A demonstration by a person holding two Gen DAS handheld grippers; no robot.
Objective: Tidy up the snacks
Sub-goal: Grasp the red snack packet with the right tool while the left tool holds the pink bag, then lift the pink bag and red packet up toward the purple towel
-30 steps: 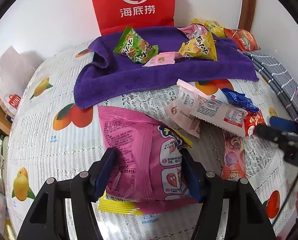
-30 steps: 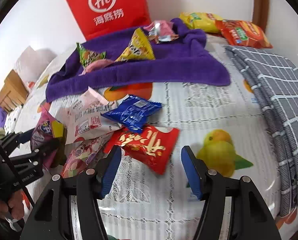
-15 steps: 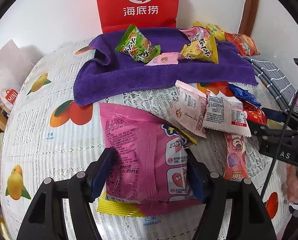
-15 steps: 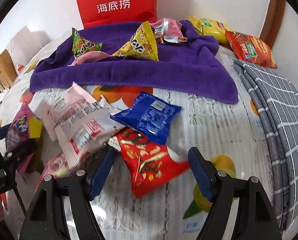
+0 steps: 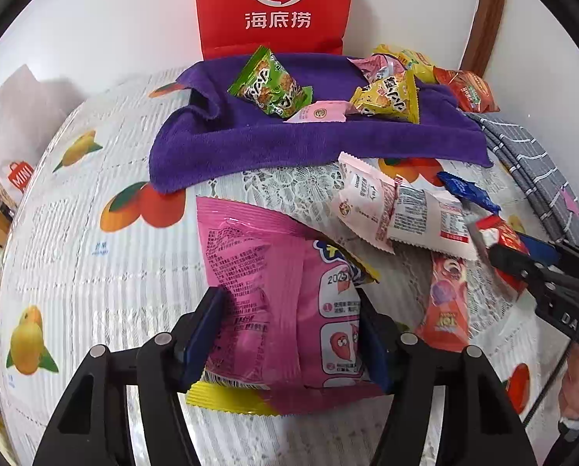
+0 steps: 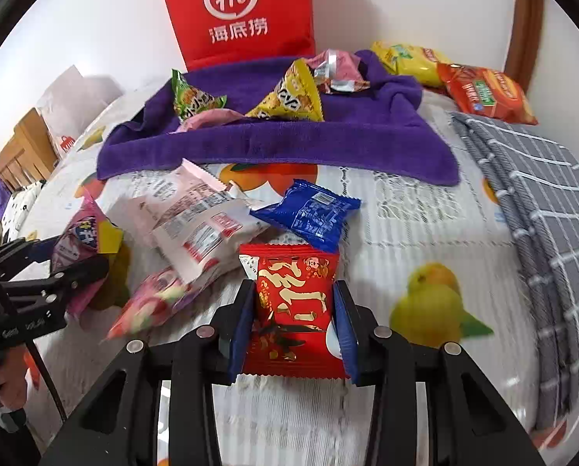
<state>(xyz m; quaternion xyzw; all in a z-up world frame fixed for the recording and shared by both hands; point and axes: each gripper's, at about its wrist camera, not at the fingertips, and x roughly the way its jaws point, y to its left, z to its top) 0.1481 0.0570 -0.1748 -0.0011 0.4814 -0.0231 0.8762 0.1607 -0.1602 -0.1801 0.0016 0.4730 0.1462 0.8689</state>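
2 grippers are each clamped on a snack packet. At the bottom centre of the left wrist view, the left gripper presses its blue pads against both sides of a big pink snack bag, which lies on the fruit-print tablecloth with a yellow packet edge showing beneath it. At the bottom centre of the right wrist view, the right gripper grips a red packet with gold lettering between its pads. Just above that packet a blue packet lies on the cloth, touching 2 overlapping white-and-pink packets to its left. A purple towel spreads across the upper middle of the frame, carrying a green packet, a yellow packet and pink wrappers. Behind it, top centre, a red "Hi" paper bag stands against the wall. At upper right a yellow chip bag and an orange chip bag rest by a grey checked cloth.
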